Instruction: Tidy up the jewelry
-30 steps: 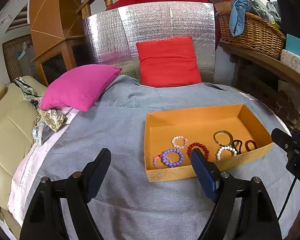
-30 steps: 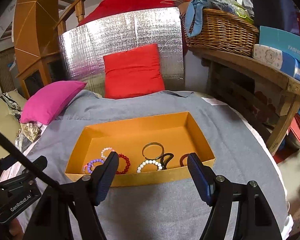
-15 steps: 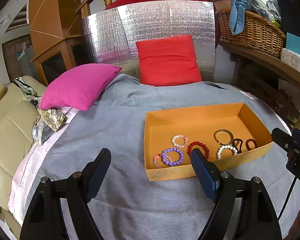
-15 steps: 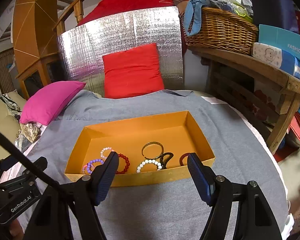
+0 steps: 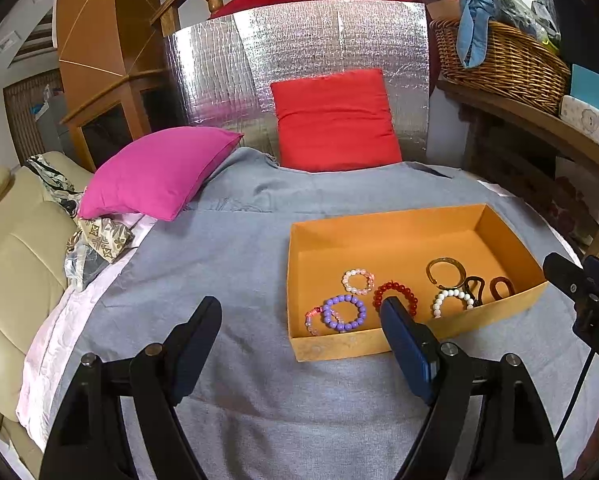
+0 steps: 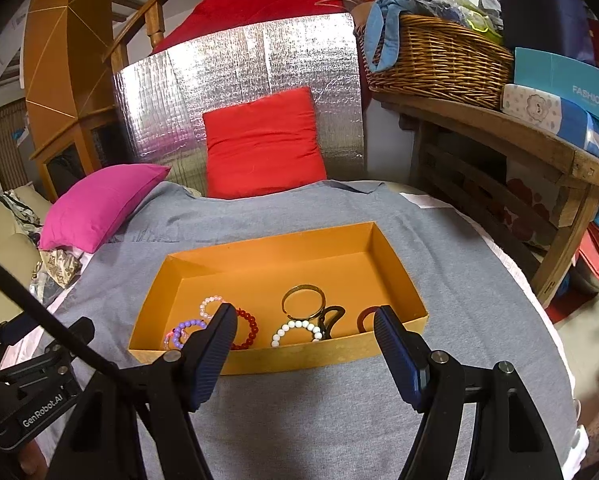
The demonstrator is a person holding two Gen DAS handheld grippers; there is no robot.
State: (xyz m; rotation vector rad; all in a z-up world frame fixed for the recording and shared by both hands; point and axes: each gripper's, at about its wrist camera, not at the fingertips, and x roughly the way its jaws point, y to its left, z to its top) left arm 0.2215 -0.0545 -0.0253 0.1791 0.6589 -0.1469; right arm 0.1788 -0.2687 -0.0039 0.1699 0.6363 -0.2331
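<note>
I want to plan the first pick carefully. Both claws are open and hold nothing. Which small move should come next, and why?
Probably ease the right claw forward and down over the orange box toward the white bead bracelet. That bracelet lies almost centred between its open fingers, just behind the near wall, apart from the gold bangle. The left claw hangs left of the box.
</note>
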